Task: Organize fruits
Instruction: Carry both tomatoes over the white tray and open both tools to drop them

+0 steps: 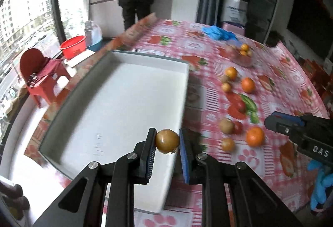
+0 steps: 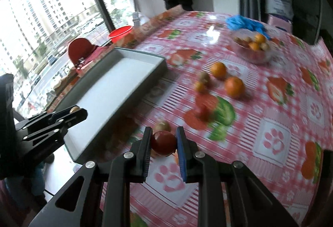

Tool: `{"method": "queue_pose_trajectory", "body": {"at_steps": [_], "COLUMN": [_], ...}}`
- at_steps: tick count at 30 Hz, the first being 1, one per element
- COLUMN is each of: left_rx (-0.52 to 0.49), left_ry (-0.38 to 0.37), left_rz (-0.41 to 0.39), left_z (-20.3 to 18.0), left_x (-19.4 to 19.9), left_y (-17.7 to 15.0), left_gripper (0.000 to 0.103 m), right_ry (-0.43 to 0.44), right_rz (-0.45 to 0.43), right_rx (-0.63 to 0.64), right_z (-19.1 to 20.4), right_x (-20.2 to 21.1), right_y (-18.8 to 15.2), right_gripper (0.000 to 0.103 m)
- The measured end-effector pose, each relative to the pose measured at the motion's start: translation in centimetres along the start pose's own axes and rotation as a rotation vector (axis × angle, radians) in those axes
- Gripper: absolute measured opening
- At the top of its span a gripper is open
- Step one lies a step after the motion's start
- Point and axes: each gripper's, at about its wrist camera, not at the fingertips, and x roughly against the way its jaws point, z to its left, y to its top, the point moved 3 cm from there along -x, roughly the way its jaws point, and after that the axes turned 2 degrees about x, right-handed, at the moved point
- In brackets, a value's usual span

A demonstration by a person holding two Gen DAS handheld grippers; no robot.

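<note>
My left gripper [image 1: 167, 140] is clamped on a yellow-brown fruit [image 1: 167, 141], held over the near right corner of the white tray [image 1: 116, 102]. My right gripper [image 2: 163, 141] is clamped on a red fruit [image 2: 163, 142], just right of the tray above the pink tablecloth [image 2: 270, 133]. Oranges [image 2: 234, 86] and small brown fruits lie loose on the cloth; clear bowl [image 2: 252, 48] holds more.

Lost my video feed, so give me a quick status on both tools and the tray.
Left tool shut on yellow-brown fruit, over white tray edge. Right tool shut on red fruit, above tablecloth. Tray bare. Nothing blocking.
</note>
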Motion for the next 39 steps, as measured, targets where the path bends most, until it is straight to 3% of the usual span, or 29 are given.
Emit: {"method": "queue_pose_trajectory", "body": {"at_steps": [18,32,34,35,37,38,39], "left_rx": [0.116,0.135,0.137,0.139,0.136,0.132,0.137], "left_ry": [0.093,0.130,0.130,0.129,0.131,0.135,0.151], "left_rz": [0.000,0.047,0.058,0.061,0.066,0.070,0.070], "left_z": [7.9,9.5,9.5,9.5,9.4,9.4,9.5], "left_x": [-2.2,-4.2,-4.4,-4.4,-4.6,-4.6,-4.6], "left_y": [0.4,-0.9,-1.0,-1.1,-1.1,-1.1,-1.2], "left_gripper": [0.023,0.023,0.023,0.023,0.026,0.044,0.059], "right_ry": [0.107,0.132,0.129,0.124,0.112,0.108,0.107], "right_rz": [0.080,0.161,0.163,0.158,0.133,0.121,0.107], "right_rx": [0.121,0.119,0.119,0.119,0.113,0.106,0.095], "right_z": [10.0,11.0,10.8,10.7,10.4,10.1,9.7], "right_x": [-6.9,-9.7,-9.8,-9.8,-9.2,-8.8,-8.4], "right_y": [3.4,2.0,2.0,2.1,2.3,2.5,2.6], "right_gripper": [0.025,0.028,0.037,0.052,0.058,0.064,0.079]}}
